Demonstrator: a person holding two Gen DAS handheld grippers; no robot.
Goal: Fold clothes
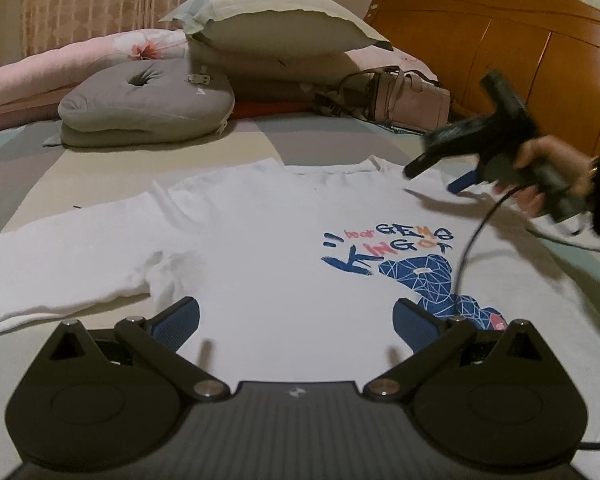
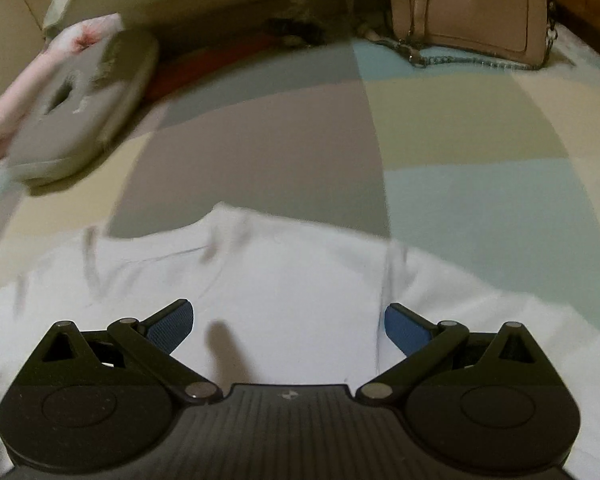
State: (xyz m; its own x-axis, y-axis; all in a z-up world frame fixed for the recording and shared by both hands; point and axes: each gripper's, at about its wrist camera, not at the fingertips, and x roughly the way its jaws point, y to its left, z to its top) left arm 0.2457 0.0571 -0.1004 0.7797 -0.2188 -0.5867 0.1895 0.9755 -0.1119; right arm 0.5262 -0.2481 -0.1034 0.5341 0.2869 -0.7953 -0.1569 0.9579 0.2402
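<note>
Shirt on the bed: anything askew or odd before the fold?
Mostly fine. The white shirt lies flat, print up. Its one visible sleeve is rumpled and bunched near the armpit. A black cable trails across the print. No damage visible.

The left gripper (image 1: 296, 322) hangs with its blue-padded fingers (image 1: 178, 320) spread wide, nothing between them. The right gripper (image 2: 289, 326) is likewise spread wide and empty; a hand (image 1: 548, 178) grips its handle, apparently tilted downward.

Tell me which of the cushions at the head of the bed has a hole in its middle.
The grey cushion, lying low on the left in the left wrist view. The pale pillow stacked behind it is plain, with no hole.
</note>
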